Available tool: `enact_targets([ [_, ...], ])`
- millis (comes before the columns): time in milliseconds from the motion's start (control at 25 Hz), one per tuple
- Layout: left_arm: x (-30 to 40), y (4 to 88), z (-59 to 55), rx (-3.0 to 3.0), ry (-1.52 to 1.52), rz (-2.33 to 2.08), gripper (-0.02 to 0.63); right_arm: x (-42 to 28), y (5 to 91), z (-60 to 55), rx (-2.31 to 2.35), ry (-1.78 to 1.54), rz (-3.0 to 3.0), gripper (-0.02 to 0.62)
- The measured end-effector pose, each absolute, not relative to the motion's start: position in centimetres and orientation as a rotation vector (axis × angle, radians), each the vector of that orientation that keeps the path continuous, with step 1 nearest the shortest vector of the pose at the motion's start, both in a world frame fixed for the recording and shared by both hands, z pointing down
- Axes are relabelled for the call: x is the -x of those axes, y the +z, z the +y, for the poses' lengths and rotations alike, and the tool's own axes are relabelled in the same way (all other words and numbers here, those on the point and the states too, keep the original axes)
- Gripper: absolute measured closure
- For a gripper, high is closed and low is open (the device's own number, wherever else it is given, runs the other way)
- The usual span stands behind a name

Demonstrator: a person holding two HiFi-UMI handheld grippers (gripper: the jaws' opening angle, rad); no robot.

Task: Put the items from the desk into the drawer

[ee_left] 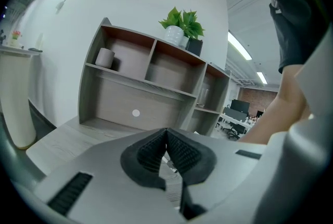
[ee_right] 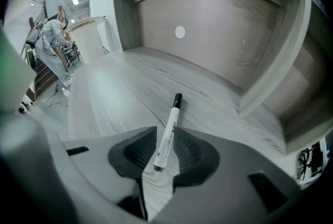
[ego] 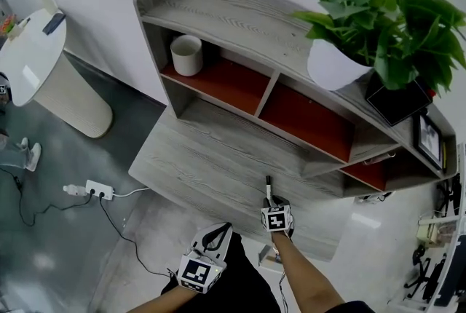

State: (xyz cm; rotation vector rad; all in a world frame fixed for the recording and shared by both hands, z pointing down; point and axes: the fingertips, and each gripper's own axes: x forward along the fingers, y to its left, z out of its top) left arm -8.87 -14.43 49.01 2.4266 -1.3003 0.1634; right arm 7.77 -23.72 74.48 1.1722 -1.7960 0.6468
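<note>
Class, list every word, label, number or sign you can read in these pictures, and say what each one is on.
No text is readable anywhere.
marker in the right gripper: dark print along its barrel, too small to read.
right cube and left cube, on the right gripper and left gripper: black-and-white square patterns, no letters.
picture frame on the shelf unit: too blurred to read.

1 marker (ee_right: 168, 132), 2 grippers – left gripper (ee_left: 166, 146), right gripper (ee_right: 164, 154). 1 desk (ego: 196, 159), 1 white cup (ego: 187, 54), 1 potted plant (ego: 378, 20), 1 picture frame (ego: 429, 140), 1 power strip (ego: 98, 190), 1 round table (ego: 29, 57).
</note>
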Motion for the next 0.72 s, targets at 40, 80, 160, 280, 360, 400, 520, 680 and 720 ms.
enact_targets([
  [40,9.1,49.0,-14.6,-2.419,0.161,-1.309,0.594,-7.8,75.0,-23.7,-1.166,0.653,-1.789,0.495],
  [80,9.4,49.0,-14.8,-2.411,0.161,-1.32,0.594,-7.7,75.4,-23.8,-1.157,0.656,-1.783,0.494],
  [160,9.9,49.1,-15.1,-2.4,0.166,-1.337,0.594,-7.4,76.0,-23.8,-1.139,0.66,-1.773,0.495],
  [280,9.8,49.1,-15.4,-2.391,0.163,-1.343,0.594,-7.5,76.5,-24.0,-1.13,0.656,-1.771,0.494],
  [360,9.5,49.1,-15.5,-2.389,0.16,-1.346,0.594,-7.6,76.3,-24.2,-1.125,0.643,-1.776,0.495],
  [400,9.4,49.1,-15.5,-2.384,0.159,-1.349,0.594,-7.6,76.3,-24.2,-1.121,0.639,-1.778,0.495],
  [520,9.2,49.0,-15.4,-2.384,0.161,-1.347,0.594,-7.3,76.3,-24.1,-1.089,0.644,-1.787,0.506],
  [680,8.8,48.9,-15.1,-2.399,0.153,-1.347,0.594,-7.4,76.5,-24.1,-1.077,0.63,-1.808,0.515],
  [720,8.7,48.8,-14.9,-2.404,0.151,-1.344,0.594,-7.5,76.3,-24.0,-1.084,0.627,-1.812,0.515],
])
